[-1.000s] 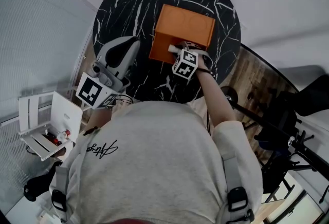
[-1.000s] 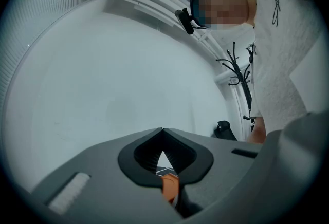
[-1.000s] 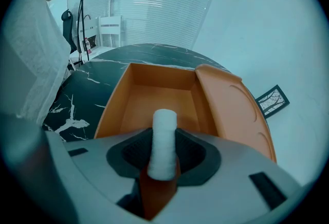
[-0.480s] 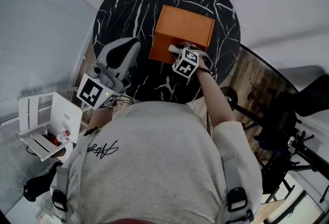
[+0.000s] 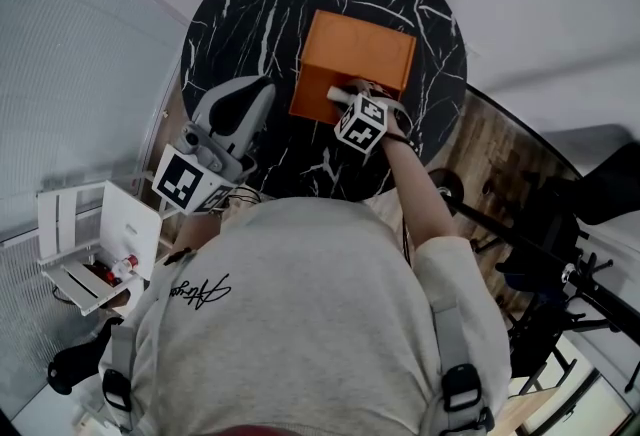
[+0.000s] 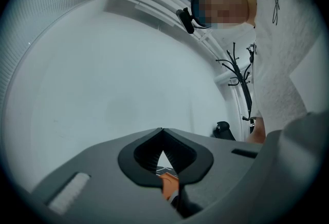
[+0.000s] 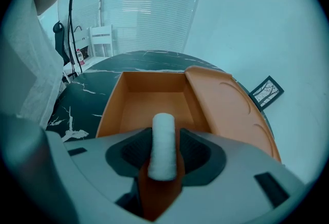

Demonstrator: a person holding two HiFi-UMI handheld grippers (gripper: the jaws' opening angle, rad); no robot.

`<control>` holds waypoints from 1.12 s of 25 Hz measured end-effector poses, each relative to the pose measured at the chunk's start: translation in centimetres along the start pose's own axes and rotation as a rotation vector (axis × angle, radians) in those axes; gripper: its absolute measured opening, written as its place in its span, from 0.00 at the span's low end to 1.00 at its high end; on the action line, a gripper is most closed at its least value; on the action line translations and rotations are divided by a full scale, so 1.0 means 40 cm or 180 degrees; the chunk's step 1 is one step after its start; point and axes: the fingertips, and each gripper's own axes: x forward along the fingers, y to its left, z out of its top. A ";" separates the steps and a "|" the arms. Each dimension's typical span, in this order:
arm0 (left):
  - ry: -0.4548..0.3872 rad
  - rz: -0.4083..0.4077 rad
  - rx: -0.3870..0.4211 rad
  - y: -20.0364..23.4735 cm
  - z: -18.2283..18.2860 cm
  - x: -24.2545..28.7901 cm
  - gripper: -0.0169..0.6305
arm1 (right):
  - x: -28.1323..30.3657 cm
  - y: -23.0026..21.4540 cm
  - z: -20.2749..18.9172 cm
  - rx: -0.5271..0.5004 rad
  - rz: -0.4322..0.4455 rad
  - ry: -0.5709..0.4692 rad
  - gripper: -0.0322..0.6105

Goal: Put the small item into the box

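Orange box [image 5: 357,54] – only the right gripper view shows the white roll [image 7: 163,159] pressed between the right gripper's [image 7: 163,133] pads [image 7: 136,156], which have just been easing apart. The left gripper [image 5: 250,92], beside the box, is closed and empty.

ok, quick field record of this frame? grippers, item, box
right gripper: at the near edge of the box, white roll between its jaws; jaws have just been opening
left gripper: jaws together, nothing held, off to the box's left
box: orange, open, visible floor bare
lid: folded back on the right
table: round, black marble
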 end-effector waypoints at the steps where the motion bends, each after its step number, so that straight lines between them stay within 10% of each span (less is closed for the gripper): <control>1: -0.0002 -0.0002 -0.0002 0.000 0.000 0.000 0.03 | -0.004 -0.002 0.002 0.0017 -0.0006 -0.0019 0.29; 28: -0.0044 -0.0181 -0.0019 -0.023 0.001 0.051 0.03 | -0.219 -0.044 0.136 0.0693 -0.0297 -0.1099 0.29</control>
